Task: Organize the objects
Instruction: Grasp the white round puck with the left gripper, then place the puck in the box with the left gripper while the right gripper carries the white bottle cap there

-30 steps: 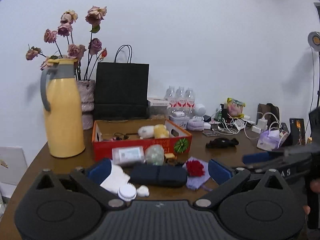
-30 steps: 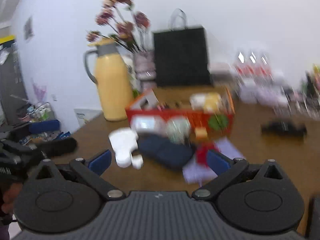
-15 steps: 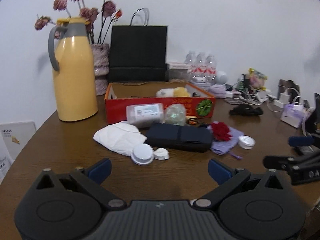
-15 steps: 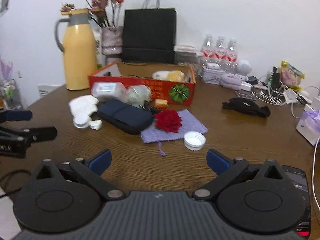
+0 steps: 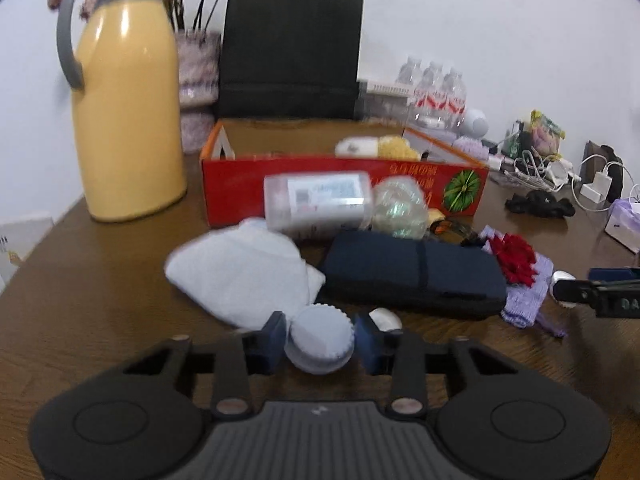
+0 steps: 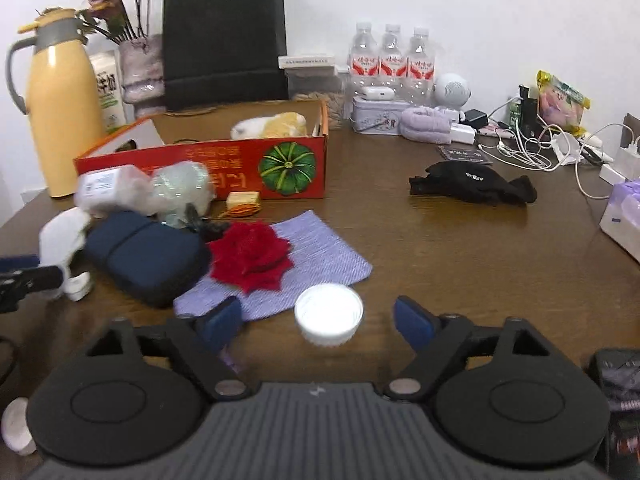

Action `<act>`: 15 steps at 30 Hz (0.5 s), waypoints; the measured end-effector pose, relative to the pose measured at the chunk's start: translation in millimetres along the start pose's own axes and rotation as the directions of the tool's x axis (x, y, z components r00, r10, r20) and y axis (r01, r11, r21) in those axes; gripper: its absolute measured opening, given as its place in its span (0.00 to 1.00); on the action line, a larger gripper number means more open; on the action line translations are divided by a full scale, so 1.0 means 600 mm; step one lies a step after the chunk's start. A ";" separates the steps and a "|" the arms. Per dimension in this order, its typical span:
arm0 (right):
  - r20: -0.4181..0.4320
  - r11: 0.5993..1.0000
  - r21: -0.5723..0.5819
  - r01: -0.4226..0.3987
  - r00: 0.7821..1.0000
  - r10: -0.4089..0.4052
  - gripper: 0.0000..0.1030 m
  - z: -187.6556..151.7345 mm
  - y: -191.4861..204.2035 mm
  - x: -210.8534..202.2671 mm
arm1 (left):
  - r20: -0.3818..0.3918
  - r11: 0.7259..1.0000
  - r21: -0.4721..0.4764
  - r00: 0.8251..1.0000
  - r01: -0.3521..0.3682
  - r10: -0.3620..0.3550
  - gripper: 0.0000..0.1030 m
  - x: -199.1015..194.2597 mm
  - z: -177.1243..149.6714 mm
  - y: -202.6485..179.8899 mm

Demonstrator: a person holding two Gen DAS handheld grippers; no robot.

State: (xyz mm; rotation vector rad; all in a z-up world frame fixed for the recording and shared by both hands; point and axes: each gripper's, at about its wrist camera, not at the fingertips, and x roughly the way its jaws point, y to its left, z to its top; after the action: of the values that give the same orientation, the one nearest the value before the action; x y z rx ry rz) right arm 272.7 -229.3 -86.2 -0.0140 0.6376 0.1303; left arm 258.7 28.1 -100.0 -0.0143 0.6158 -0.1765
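left tongs (image 5: pixel 320 340) closing on ridged white cap (image 5: pixel 319 343) | white cloth (image 5: pixel 244 272) just behind | wooden table (image 5: pixel 88 312)

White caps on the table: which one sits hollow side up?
The cap between the right hand-held gripper fingers, beside the purple cloth. The cap in the left hand-held gripper shows its closed top.
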 end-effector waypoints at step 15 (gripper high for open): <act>0.020 0.998 -0.014 -0.065 0.998 0.066 0.39 -0.022 0.022 -0.062 | 0.081 1.000 0.009 0.997 0.014 -0.015 0.33 -0.094 -0.004 -0.028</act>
State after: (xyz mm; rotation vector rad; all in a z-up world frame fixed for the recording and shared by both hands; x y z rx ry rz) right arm 233.6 -221.1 -74.3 -0.0044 0.6174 0.1977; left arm 209.1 21.1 -68.4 -0.0177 0.5345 -0.1916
